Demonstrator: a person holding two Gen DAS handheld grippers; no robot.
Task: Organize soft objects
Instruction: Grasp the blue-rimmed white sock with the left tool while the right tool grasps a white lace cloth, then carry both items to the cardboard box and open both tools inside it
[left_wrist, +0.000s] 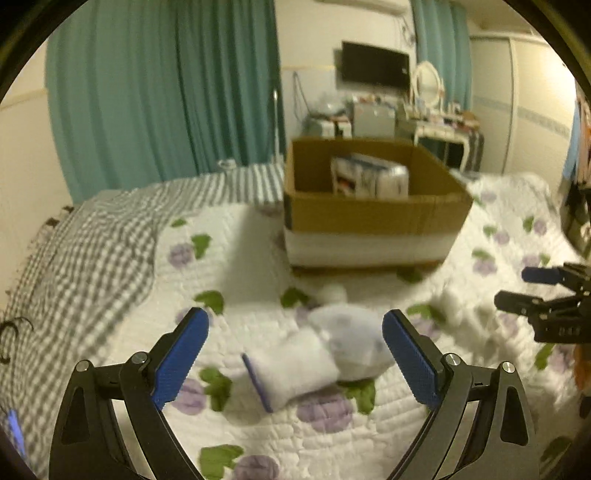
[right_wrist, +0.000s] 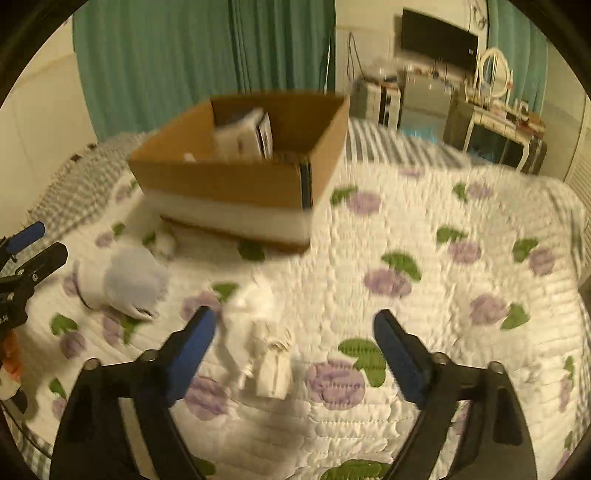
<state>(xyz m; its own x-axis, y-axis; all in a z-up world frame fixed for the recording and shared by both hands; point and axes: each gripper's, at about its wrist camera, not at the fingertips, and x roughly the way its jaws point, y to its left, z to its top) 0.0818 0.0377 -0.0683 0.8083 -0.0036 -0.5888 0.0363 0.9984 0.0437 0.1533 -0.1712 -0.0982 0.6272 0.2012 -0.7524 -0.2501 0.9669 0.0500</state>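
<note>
A white and pale blue sock bundle (left_wrist: 325, 350) lies on the floral quilt (left_wrist: 258, 443), between the fingers of my open left gripper (left_wrist: 295, 332), which hovers just above it. It also shows in the right wrist view (right_wrist: 125, 284), at the left. My right gripper (right_wrist: 295, 332) is open and empty over a small crumpled white cloth item (right_wrist: 258, 350) on the quilt (right_wrist: 443, 332). A cardboard box (left_wrist: 369, 206) with white packs inside stands behind on the bed; the right wrist view shows it too (right_wrist: 240, 177). The right gripper shows at the right edge of the left view (left_wrist: 532, 291).
A grey checked blanket (left_wrist: 92, 240) covers the bed's left side. Teal curtains (left_wrist: 166, 92), a wall TV (left_wrist: 375, 66) and a dresser with a mirror (left_wrist: 439, 122) stand beyond the bed. A small white item (left_wrist: 332, 293) lies in front of the box.
</note>
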